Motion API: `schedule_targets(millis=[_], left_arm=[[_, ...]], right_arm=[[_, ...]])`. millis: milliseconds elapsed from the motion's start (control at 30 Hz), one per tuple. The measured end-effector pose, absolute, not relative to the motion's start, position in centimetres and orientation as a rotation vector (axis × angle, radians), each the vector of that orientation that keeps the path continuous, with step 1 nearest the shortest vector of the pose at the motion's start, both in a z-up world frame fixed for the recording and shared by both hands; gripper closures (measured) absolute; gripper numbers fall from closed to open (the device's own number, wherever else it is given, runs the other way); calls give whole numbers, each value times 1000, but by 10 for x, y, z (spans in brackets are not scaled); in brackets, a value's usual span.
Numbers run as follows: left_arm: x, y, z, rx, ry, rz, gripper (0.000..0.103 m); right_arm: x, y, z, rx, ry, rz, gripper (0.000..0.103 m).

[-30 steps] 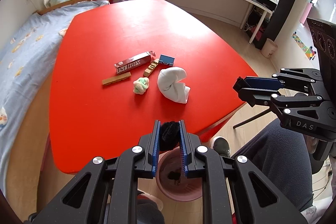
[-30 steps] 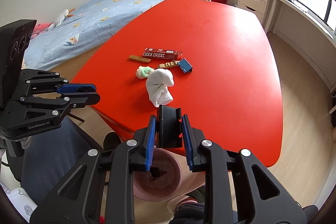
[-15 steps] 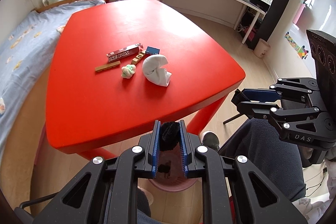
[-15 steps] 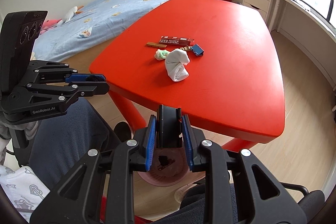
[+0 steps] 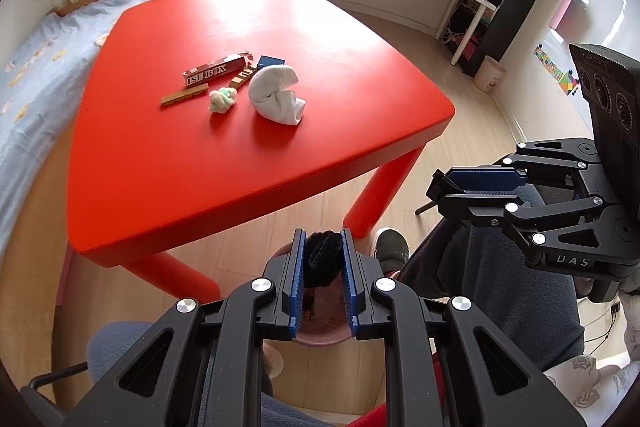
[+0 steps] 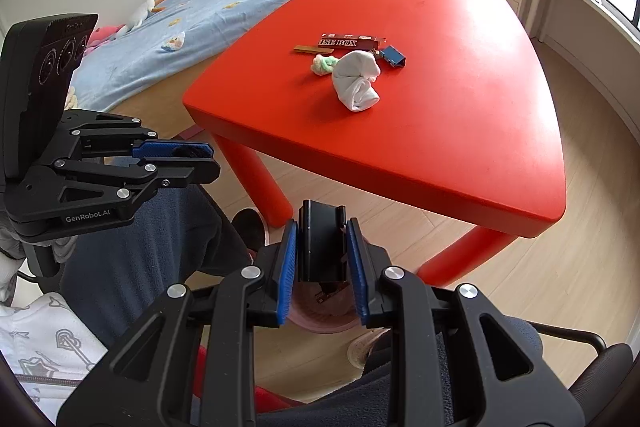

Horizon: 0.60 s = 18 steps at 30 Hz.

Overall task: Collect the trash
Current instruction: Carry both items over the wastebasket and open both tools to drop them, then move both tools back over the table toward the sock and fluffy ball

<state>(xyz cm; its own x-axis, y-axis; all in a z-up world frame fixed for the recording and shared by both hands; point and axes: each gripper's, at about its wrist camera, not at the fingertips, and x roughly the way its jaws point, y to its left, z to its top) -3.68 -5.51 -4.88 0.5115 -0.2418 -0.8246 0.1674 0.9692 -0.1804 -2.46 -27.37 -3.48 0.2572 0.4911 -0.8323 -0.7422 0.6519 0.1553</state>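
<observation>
- My left gripper [image 5: 323, 267] is clamped on a black fuzzy pom-pom [image 5: 323, 259], both blue pads pressing its sides
- My right gripper [image 6: 322, 259] is clamped on a flat black plastic piece [image 6: 322, 247], standing upright between the pads
- Both grippers point steeply down over a pink waste bin [image 6: 320, 319] on the wooden floor, off the near edge of the red table [image 5: 240, 155]; I can see some scraps lying inside the bin
- On the table sits a tight cluster of trash: a rolled white sock [image 5: 276, 95], a pale green-and-white fluffy ball [image 5: 222, 99] just left of it, a red box lettered "ISE BOX" [image 5: 214, 69], a thin tan strip [image 5: 184, 95] beside the box, and a blue binder clip [image 6: 392, 57]
- A person's dark-trousered legs [image 5: 480, 267] and a shoe [image 5: 390, 243] sit next to the bin
</observation>
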Motion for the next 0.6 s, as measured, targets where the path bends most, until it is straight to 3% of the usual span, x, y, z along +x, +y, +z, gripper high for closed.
schedule_targets(millis=[233, 267, 300, 333, 367, 400, 433, 600], left_arm=[[-37, -56, -50, -86, 1010, -258, 81], [-37, -56, -50, -86, 1011, -256, 76], [-37, -55, -51, -81, 1013, -249, 64], [-36, -54, -51, -76, 1010, -234, 54], [-37, -52, -51, -72, 1001, -213, 32], [-37, -49, -50, -73, 990, -197, 16], [-38, -47, -49, -76, 983, -186, 12], [-37, -39, -52, -74, 997, -143, 8]], right_arm=[[-24, -274, -34, -293, 1004, 860, 78], [-24, -274, -35, -298, 1006, 856, 73], [-24, -275, -35, -304, 1003, 849, 47], [-24, -275, -35, -312, 995, 836, 32], [-24, -276, -35, -315, 983, 821, 14], [-23, -278, -35, -316, 981, 808, 11], [-21, -278, -36, -318, 989, 796, 9], [-18, -280, -41, -313, 1004, 775, 3]])
